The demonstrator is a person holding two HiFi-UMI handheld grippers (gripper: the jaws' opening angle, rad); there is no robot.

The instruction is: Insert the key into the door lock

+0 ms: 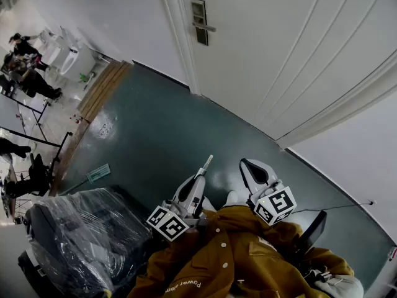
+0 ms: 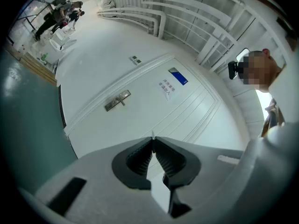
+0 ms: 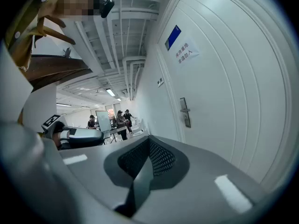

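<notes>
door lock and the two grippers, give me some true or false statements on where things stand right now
1. The left gripper is shut on the key. True.
2. The key is already in the lock plate. False: the key is well short of the door, with bare floor between them.
3. The right gripper has its jaws spread wide. False: its jaws are together with nothing between them.
4. The door carries a blue sign with a paper notice beside it. True.
5. The door stands wide open. False: it looks closed in its frame.
</notes>
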